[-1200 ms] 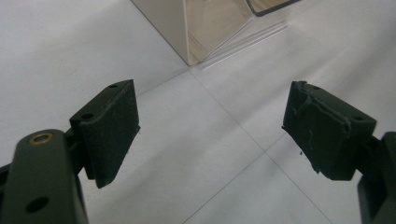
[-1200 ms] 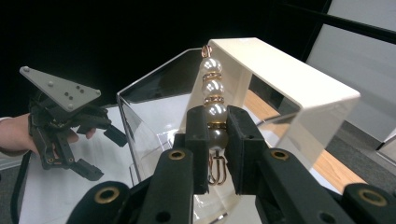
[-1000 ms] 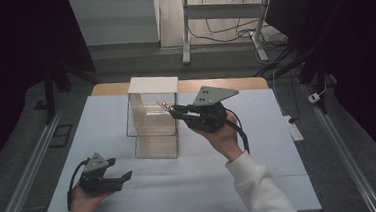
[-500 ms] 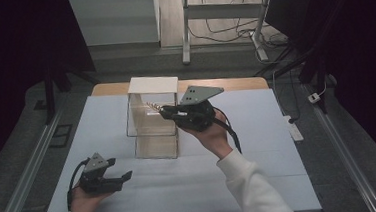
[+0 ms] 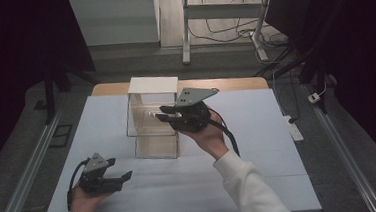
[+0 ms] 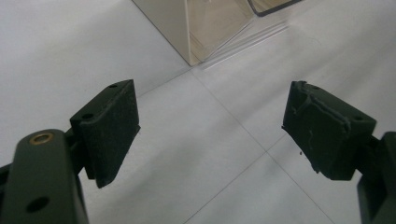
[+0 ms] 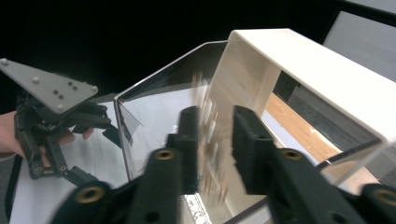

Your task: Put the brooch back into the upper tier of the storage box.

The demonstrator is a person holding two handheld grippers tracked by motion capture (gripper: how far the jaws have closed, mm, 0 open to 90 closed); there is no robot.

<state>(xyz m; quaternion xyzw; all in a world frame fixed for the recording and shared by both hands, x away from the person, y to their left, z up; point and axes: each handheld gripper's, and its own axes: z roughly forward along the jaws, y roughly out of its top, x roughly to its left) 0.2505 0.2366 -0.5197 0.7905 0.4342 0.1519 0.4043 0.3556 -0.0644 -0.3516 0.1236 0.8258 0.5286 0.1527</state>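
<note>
From the high view, a tall clear plastic box with a white top [image 5: 153, 119] stands on the pale sheet covering the wooden table [image 5: 234, 84], near the table's far middle. The right gripper [image 5: 162, 113], held in the person's right hand [image 5: 209, 138], is raised beside the box's upper right side, its jaws pointing left at the box; something small and pale sits at its tips, too small to identify. The left gripper [image 5: 125, 176] rests low near the sheet's front left corner in the person's left hand [image 5: 82, 201], well apart from the box.

In the left gripper view, the two black jaws stand wide apart with nothing between them, above the pale sheet [image 6: 224, 154]; the box's lower corner [image 6: 205, 28] shows ahead.

In the right gripper view, the jaws stand close together with a narrow gap, where a blurred pale item [image 7: 212, 140] appears; whether they clamp it cannot be told. The box's white top [image 7: 317, 79] lies just beyond, and the left gripper shows at far left.
</note>
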